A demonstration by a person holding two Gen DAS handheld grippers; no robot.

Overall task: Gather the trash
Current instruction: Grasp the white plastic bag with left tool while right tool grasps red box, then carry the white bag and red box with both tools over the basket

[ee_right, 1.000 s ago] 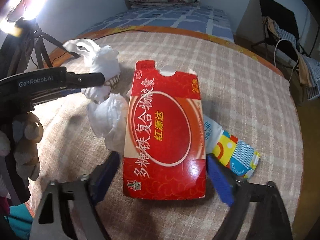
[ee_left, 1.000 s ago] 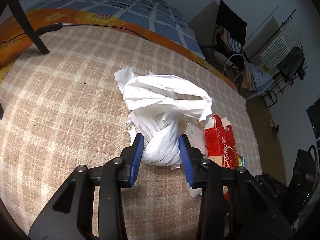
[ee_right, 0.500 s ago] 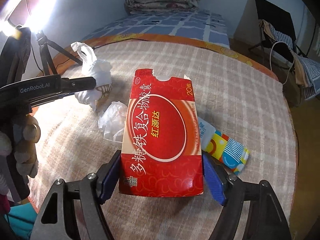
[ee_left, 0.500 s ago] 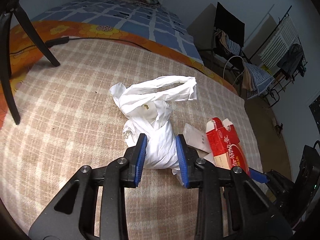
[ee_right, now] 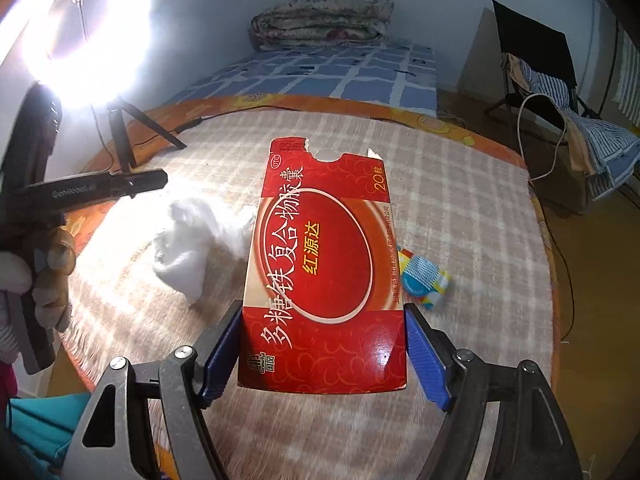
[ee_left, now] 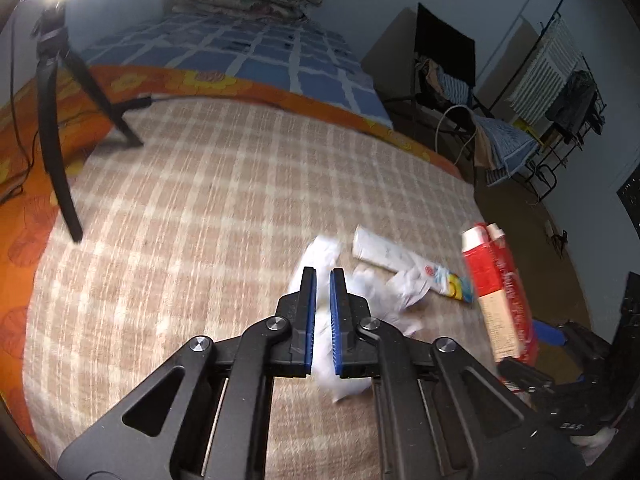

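Two grips: the right hand-held gripper point(ee_right: 324, 344) clamps the red box point(ee_right: 324, 264) across its width, long axis pointing away, raised over the checked blanket point(ee_right: 460, 200). The left hand-held gripper point(ee_left: 322, 280) is clenched, seemingly pinching the blurred white bag point(ee_left: 344, 380).
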